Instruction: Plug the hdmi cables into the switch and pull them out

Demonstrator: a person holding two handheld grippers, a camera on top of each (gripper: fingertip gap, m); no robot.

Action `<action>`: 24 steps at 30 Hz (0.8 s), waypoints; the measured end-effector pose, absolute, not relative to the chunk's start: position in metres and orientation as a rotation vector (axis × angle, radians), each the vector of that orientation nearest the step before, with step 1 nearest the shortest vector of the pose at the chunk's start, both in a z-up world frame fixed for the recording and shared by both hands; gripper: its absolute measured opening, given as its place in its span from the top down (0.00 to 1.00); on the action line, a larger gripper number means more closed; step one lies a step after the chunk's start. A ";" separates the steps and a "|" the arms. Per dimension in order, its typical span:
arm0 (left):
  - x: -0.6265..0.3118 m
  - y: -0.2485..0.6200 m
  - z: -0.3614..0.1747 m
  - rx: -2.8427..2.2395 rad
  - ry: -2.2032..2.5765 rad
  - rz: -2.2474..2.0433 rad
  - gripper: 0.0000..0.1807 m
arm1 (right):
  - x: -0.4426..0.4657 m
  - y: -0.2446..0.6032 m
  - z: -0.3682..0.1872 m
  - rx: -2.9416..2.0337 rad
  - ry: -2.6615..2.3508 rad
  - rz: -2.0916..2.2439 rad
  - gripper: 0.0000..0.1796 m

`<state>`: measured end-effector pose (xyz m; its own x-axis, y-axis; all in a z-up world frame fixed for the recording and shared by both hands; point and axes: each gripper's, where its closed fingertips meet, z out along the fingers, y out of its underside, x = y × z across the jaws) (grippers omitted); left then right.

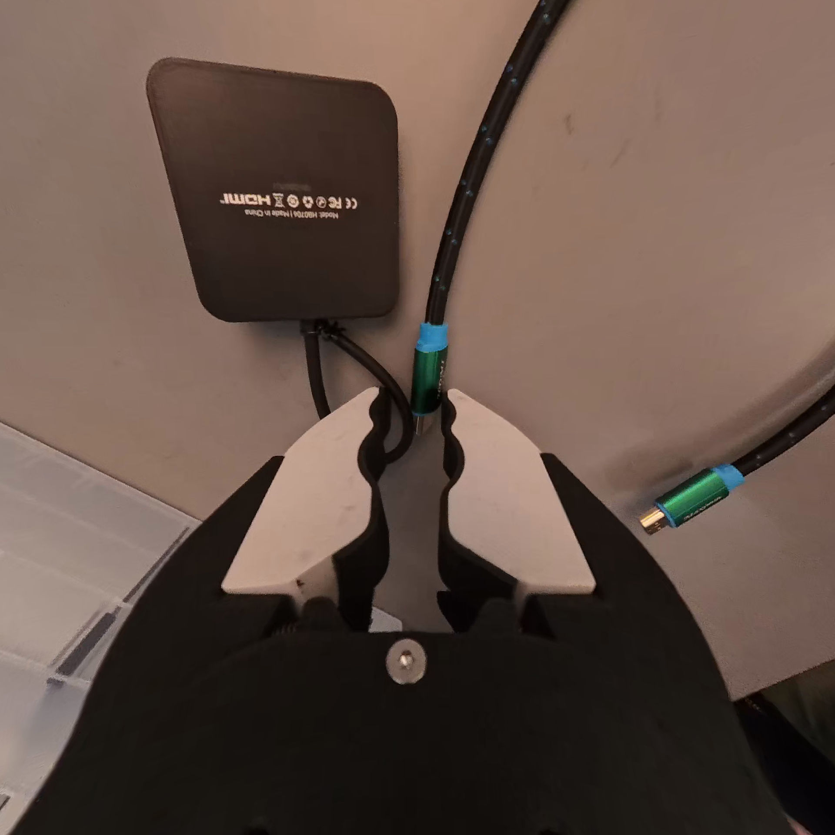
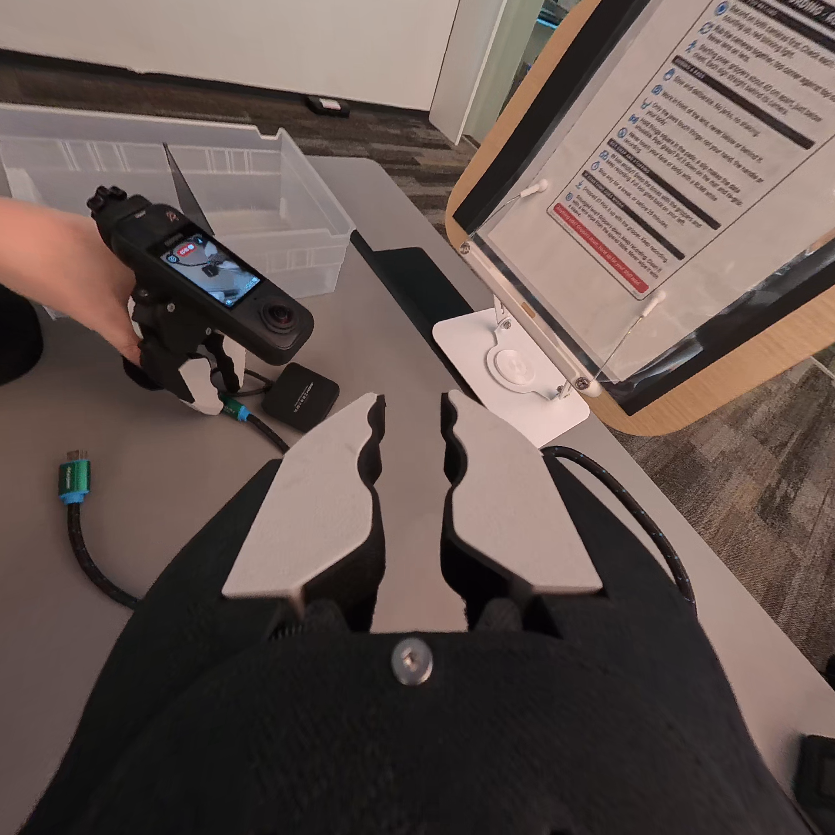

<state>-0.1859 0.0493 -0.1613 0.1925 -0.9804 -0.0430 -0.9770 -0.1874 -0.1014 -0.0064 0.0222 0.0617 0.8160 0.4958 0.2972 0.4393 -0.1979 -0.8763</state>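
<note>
The black HDMI switch (image 1: 275, 194) lies flat on the grey table, its own black lead (image 1: 316, 375) running toward me. My left gripper (image 1: 413, 397) is open, with a green HDMI plug with a blue collar (image 1: 429, 375) standing between its fingertips against the right finger; no squeeze shows. The plug's braided cable (image 1: 474, 180) curves away. A second green plug (image 1: 677, 501) lies loose at the right. In the right wrist view my right gripper (image 2: 413, 397) is open and empty above the table, near the switch (image 2: 300, 397), with the loose plug (image 2: 74, 479) to its left.
A clear plastic bin (image 2: 271, 212) stands at the back left. A framed instruction sheet on a white stand base (image 2: 510, 366) stands at the right by the table edge. A hand (image 2: 68, 271) holds the left gripper. A black object (image 2: 818, 777) lies at the lower right.
</note>
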 end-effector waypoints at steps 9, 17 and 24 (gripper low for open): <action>-0.194 0.045 -0.128 -2.336 1.918 -0.100 0.91 | -0.032 0.016 0.048 -1.794 -0.880 0.079 0.87; -0.199 0.036 -0.117 -2.253 1.990 -0.073 0.91 | -0.099 0.011 -0.015 -1.797 -1.244 0.161 0.86; -0.193 0.037 -0.121 -2.248 2.000 -0.111 0.91 | -0.152 0.022 -0.079 -1.788 -1.340 0.315 0.80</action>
<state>-0.1931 0.0374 -0.1214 0.1186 -0.9924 -0.0315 -0.9828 -0.1128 -0.1462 -0.1519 0.0223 -0.0794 0.3921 0.8767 0.2788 0.6606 -0.0575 -0.7485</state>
